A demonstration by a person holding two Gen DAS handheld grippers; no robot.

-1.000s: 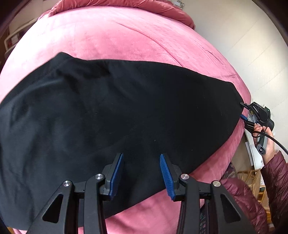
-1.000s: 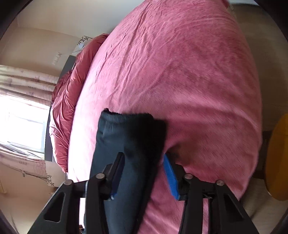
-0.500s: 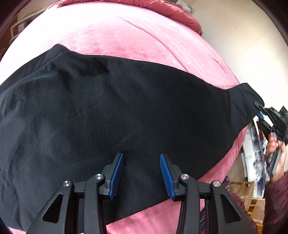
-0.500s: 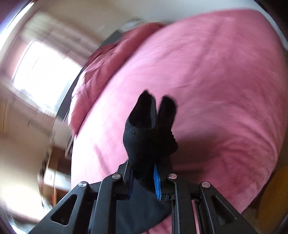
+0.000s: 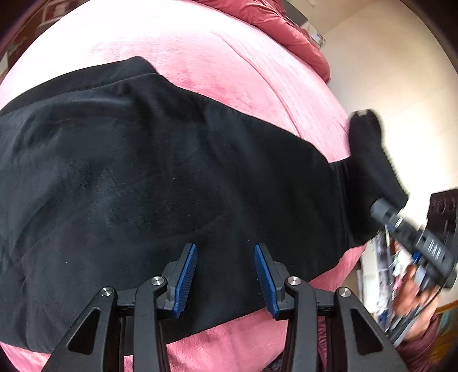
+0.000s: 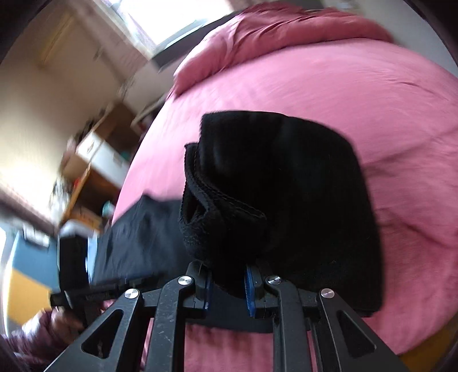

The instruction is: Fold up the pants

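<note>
Bright window (image 6: 171, 23) daylight, overexposed bedspread (image 5: 120, 34), motion-blurred edges, strong fisheye bulge

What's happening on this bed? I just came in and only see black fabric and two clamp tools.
A person is folding black pants spread on a pink bed. The right gripper is shut on the cuffed leg end and holds it lifted off the bedspread. The left gripper is open above the middle of the pants, gripping nothing.
</note>
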